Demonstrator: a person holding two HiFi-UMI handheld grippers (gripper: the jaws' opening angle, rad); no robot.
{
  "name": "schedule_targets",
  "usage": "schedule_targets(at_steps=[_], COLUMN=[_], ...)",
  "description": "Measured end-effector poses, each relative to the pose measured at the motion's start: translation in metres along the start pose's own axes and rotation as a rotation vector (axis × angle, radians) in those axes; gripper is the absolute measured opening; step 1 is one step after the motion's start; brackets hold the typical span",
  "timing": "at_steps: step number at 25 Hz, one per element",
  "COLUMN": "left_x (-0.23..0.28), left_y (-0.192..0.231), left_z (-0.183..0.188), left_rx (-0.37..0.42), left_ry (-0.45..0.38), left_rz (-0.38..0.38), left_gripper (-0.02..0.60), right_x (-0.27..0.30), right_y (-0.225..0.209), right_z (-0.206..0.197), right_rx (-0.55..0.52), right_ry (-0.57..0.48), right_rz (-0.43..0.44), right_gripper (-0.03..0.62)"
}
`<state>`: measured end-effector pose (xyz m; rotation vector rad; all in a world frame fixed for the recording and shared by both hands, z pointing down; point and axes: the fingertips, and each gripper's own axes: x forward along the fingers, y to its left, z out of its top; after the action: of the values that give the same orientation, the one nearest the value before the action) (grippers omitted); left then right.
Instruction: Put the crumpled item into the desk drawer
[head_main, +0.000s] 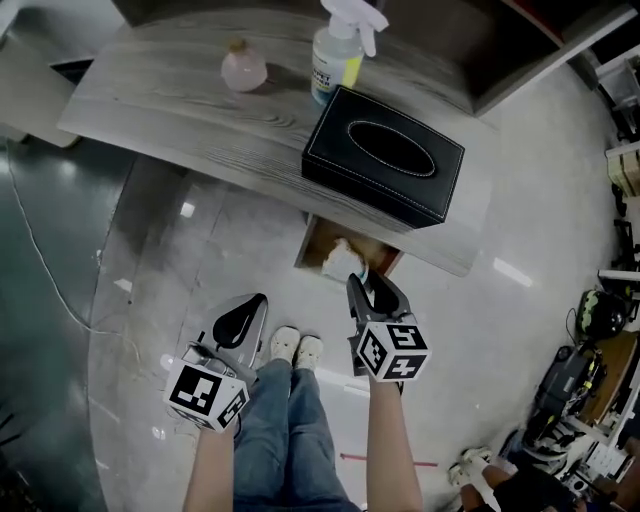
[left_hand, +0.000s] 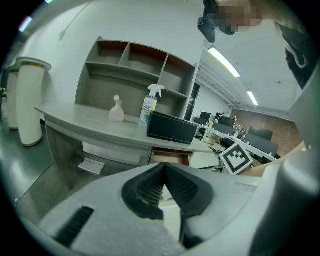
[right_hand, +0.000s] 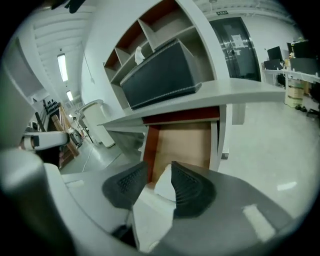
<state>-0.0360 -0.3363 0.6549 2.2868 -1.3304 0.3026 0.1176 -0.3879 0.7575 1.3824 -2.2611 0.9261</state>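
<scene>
The desk drawer stands pulled out under the grey desk; its wooden floor fills the right gripper view. The crumpled white item is at the drawer's front, over its inside. My right gripper is right at it. In the right gripper view, my right gripper has its jaws apart, with the crumpled item loose between them, leaning on the right pad. My left gripper hangs lower left over the floor, away from the drawer. Its jaws meet at the tips, with nothing in them.
On the desk stand a black tissue box, a spray bottle and a small pink bottle. The person's legs and white shoes are between the grippers. A tall white bin stands left of the desk. Equipment clutter lies far right.
</scene>
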Motion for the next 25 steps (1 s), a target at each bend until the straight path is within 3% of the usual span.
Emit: schedule_targets(at_steps=[4,10,17,25], left_x=[-0.003,-0.005,-0.011,-0.019], left_y=[-0.005,-0.029,-0.068,-0.115], left_z=[0.036,0.121,0.231,0.337], left_rx=[0.024,0.113,0.225,0.344], left_ry=[-0.044,-0.138,-0.279,-0.451], left_rz=[-0.001,-0.037,-0.099,-0.182], left_gripper=[0.000,0.000,0.000,0.000], right_x=[-0.033,-0.101,-0.185,-0.264], right_y=[0.024,0.054,0.064,0.066], right_z=[0.037,0.135,0.254,0.348], right_rx=[-0.018,-0.078,-0.191,-0.296], right_ry=[-0.105,-0.355,-0.594,-0.798], right_rz=[0.075,0.116,0.059,-0.033], right_gripper=[0.123,0.020,0.011,0.011])
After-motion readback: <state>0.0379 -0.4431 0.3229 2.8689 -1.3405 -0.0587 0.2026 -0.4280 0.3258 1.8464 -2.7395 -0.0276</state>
